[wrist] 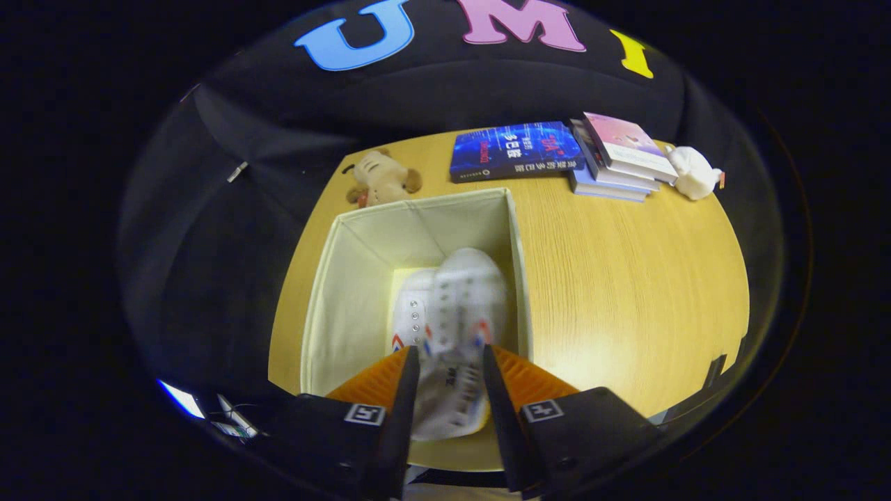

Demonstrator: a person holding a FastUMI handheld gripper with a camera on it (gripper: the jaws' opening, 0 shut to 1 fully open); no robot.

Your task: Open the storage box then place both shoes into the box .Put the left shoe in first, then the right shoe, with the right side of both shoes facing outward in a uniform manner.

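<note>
Cream fabric lines the open storage box [362, 278], which stands on a light wooden table [626, 292] with its top open toward the camera. Down on the box's floor lies one white shoe [411, 306], with a row of eyelets and a small red and blue mark showing on it. A second white shoe [463, 306] is held above the box opening, toe pointing down into the box, overlapping the first shoe from this angle; it looks blurred. The gripper [451, 358] is clamped on this second shoe, a finger pressing on each side of its heel end, and the shoe's rear part runs back between the fingers.

Beyond the box, at the far side of the table, a small tan plush toy [383, 182] sits close to the box's far left corner. A blue book [515, 150] lies flat behind the box's far wall, and just beside it stands a short stack of books [616, 158] with a pinkish cover on top. A white plush toy [695, 174] touches the end of that stack.
</note>
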